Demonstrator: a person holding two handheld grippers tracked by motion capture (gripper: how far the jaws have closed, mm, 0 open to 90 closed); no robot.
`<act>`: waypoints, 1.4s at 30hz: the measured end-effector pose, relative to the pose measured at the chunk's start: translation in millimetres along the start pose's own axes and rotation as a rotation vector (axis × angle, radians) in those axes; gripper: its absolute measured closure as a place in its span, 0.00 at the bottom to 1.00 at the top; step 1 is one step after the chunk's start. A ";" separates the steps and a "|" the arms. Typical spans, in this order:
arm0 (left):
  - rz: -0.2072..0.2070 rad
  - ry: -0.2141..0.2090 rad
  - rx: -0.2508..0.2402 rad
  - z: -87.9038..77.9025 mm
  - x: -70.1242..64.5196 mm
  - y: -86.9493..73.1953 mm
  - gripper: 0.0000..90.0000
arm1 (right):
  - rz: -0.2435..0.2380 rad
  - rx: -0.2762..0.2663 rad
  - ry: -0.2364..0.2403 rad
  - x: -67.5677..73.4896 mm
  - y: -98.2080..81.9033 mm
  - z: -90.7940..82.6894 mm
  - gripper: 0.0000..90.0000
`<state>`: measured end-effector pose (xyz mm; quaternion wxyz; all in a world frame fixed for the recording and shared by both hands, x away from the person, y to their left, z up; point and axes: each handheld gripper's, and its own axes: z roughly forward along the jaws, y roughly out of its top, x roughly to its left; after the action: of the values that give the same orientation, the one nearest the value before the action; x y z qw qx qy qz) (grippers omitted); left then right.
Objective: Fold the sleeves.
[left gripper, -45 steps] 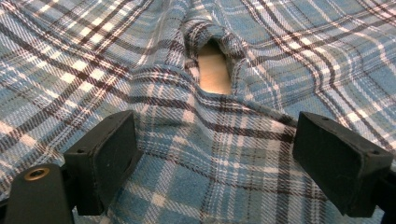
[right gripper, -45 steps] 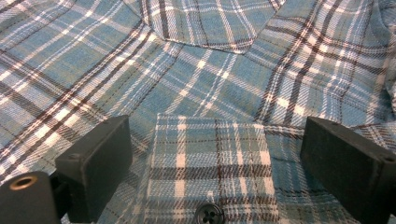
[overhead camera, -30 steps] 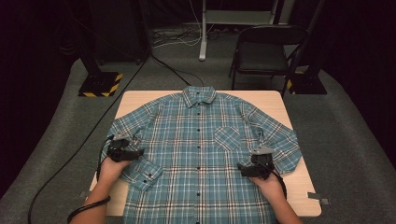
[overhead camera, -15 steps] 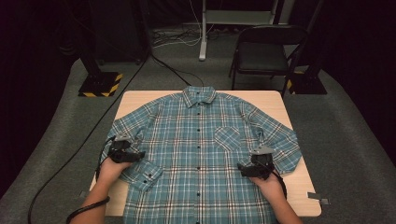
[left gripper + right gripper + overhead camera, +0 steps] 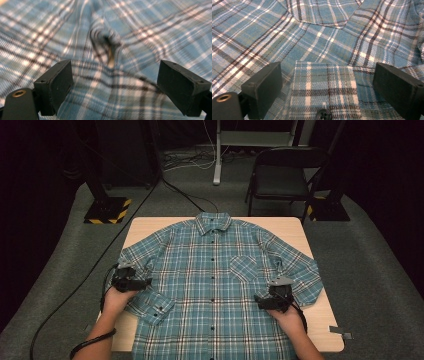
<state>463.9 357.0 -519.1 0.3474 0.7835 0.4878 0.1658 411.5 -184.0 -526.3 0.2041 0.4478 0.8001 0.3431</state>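
Teal plaid cloth covers most of what we see: a shirt (image 5: 215, 285) lies flat and face up on the wooden surface (image 5: 150, 226), buttoned, collar at the far edge, hem hanging over the near edge toward us. Both sleeves are folded in along the body. We hold the left hand-held gripper (image 5: 142, 283) at the left sleeve, just beside the cuff (image 5: 159, 306), and the right hand-held gripper (image 5: 261, 301) at the right sleeve near the shirt's chest pocket (image 5: 244, 267); each points inward toward the button line. In the left gripper view, the left hand-held gripper (image 5: 115, 82) stands with its jaws wide apart, low over the cloth, a puckered fold (image 5: 107, 42) of plaid rising ahead of them; nothing is pinched between the pads. In the right gripper view, the right hand-held gripper (image 5: 327, 87) is likewise wide open, and between its jaws lies a flat cuff (image 5: 324, 90) with a dark button (image 5: 323, 115) at the near edge; the pads do not press on it. Beyond the surface we see a grey carpet (image 5: 380, 265), a black folding chair (image 5: 282, 177) and black cables (image 5: 75, 295) trailing from our left hand. A small grey piece (image 5: 341, 332) lies on the surface's near right corner.
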 end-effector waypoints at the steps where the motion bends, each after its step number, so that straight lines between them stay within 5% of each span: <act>1: 0.008 -0.002 0.000 2.3 -0.8 -1.6 0.14 | 0.000 0.000 0.000 0.0 -0.1 -0.1 0.09; 11: 0.001 -0.017 -0.019 3.6 -4.3 -2.5 0.12 | 0.004 0.000 -0.005 -0.2 -1.1 -1.2 0.09; 19: 0.060 0.041 -0.024 8.9 -15.9 -4.2 0.11 | 0.021 0.003 -0.007 -3.7 -3.4 -3.2 0.09; 29: 0.070 0.032 -0.004 11.5 -24.6 -0.1 0.11 | 0.026 0.004 -0.011 -5.2 -8.2 -8.4 0.09; 31: 0.054 0.020 0.013 10.3 -22.3 3.6 0.11 | 0.028 0.004 -0.011 -5.2 -8.6 -8.8 0.09; 33: 0.036 0.021 -0.022 4.7 -15.4 8.9 0.13 | 0.027 0.004 -0.013 -5.4 -9.3 -9.6 0.09; 37: -0.069 0.033 -0.084 -5.5 3.8 17.4 0.14 | 0.029 0.004 -0.016 -5.3 -9.7 -10.0 0.09; 42: -0.119 0.103 -0.076 -5.8 27.0 12.7 0.17 | 0.035 0.003 -0.021 -4.6 -10.9 -11.1 0.09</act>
<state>481.3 379.4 -508.2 0.3605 0.7298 0.5442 0.2033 400.5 -196.0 -526.6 0.2059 0.4654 0.7905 0.3408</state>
